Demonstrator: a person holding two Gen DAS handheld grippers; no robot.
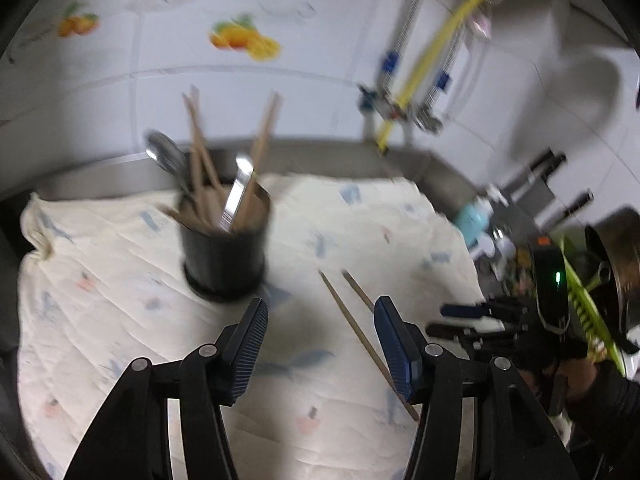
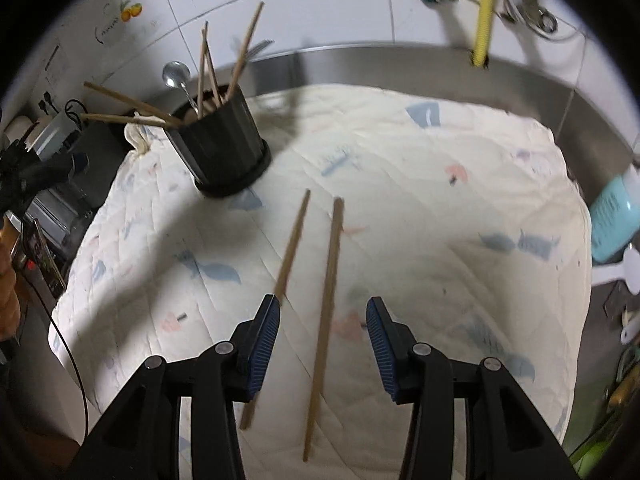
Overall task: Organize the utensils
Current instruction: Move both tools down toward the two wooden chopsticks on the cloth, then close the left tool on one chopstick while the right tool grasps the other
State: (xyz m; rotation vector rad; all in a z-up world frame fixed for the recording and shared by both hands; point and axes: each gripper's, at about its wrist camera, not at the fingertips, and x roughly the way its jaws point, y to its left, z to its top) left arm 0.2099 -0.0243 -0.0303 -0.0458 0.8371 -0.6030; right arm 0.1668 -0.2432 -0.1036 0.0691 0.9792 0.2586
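A black utensil holder [image 1: 224,248] [image 2: 224,148] stands on a quilted cloth and holds several wooden chopsticks and metal spoons. Two loose chopsticks lie side by side on the cloth to its right, the left chopstick [image 2: 294,240] [image 1: 352,320] and the right chopstick [image 2: 328,280] [image 1: 358,288]. My left gripper [image 1: 320,340] is open and empty, hovering just in front of the holder. My right gripper [image 2: 322,332] [image 1: 452,320] is open above the loose pair. The right chopstick runs through the gap between its fingers without touching the pads. The left chopstick passes under its left finger.
The pale cloth [image 2: 440,184] covers a steel counter against a white tiled wall. A light blue bottle [image 2: 612,220] [image 1: 474,218] stands at the cloth's right edge, with knives and a pot [image 1: 624,264] beyond. A yellow hose [image 2: 486,12] hangs at the back.
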